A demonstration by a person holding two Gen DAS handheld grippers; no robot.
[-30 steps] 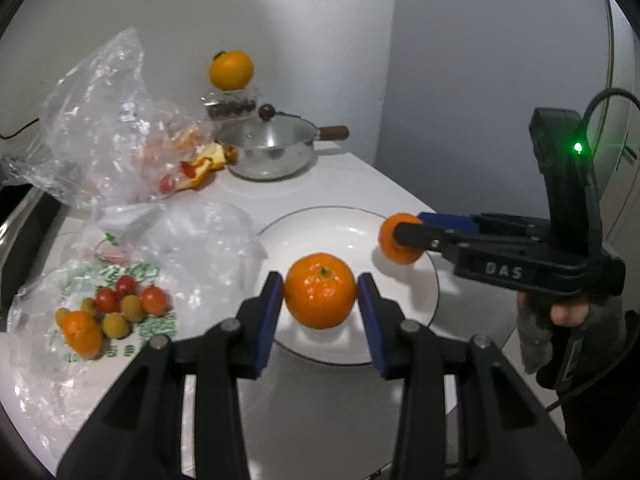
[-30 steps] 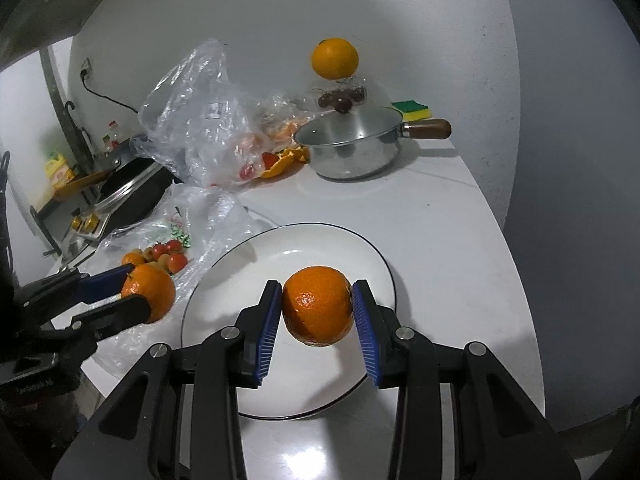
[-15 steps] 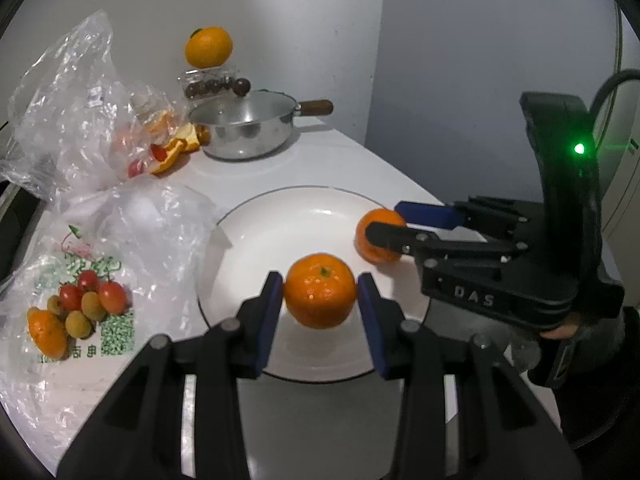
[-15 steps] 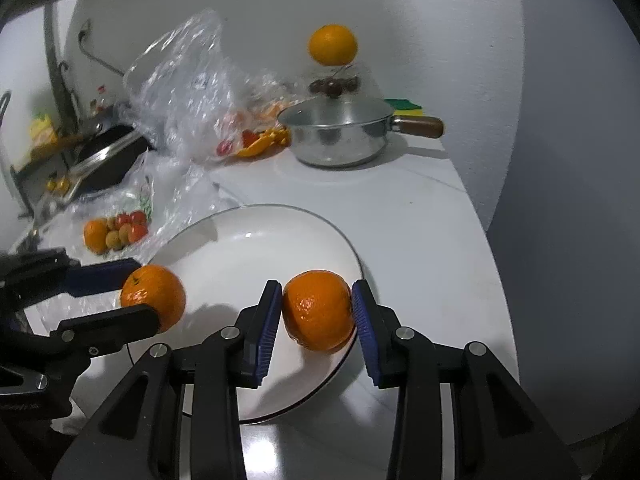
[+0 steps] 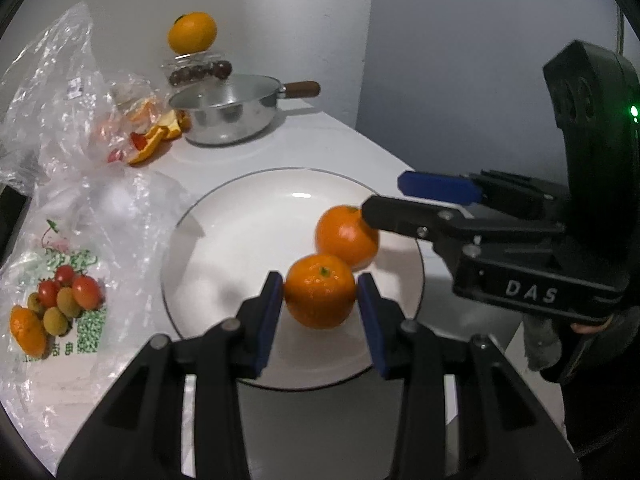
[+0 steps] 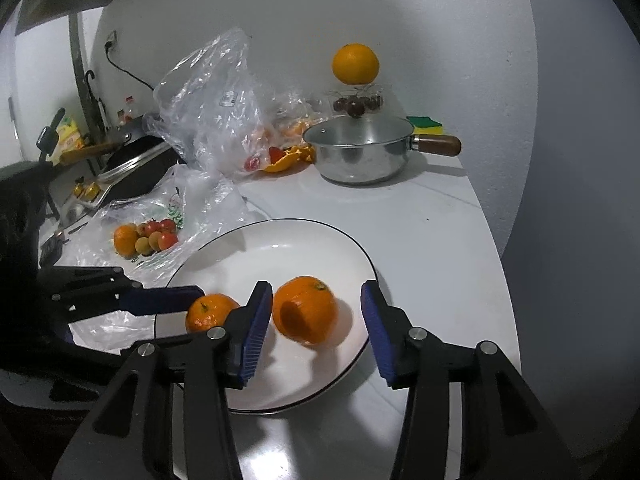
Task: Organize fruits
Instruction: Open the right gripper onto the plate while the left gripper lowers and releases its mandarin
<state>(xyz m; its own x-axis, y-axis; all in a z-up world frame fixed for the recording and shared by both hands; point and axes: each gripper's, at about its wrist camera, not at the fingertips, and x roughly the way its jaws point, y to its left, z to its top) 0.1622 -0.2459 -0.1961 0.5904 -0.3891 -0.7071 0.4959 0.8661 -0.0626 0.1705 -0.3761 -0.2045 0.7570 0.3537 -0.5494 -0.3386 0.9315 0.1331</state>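
**Ana:** Pinching a small round orange tangerine with a green stem dot [image 5: 320,296] between its blue pads, the left gripper [image 5: 320,308] holds the fruit over the near part of a white round plate with a thin dark rim [image 5: 240,240].

**Ben:** And the right gripper [image 6: 316,330]?

**Ana:** Its jaws have just been opening. They now stand spread, with a second orange tangerine [image 6: 306,310] between them, resting on the plate, clear of both pads. In the left view the two fruits sit just beside each other.

**Ben:** What lies around the plate?

**Ana:** On the white tabletop [image 6: 440,240], a crumpled clear plastic bag with green print [image 5: 92,248] touches the plate's left edge. On it lie small red tomatoes [image 5: 86,292], pale yellowish round fruits and one more orange fruit. Further back stands a shiny steel saucepan with a brown wooden handle [image 5: 228,120], with orange peel scraps [image 5: 160,140] beside it. Behind the pan, a large orange [image 5: 192,32] sits atop a clear container of dark round fruits.
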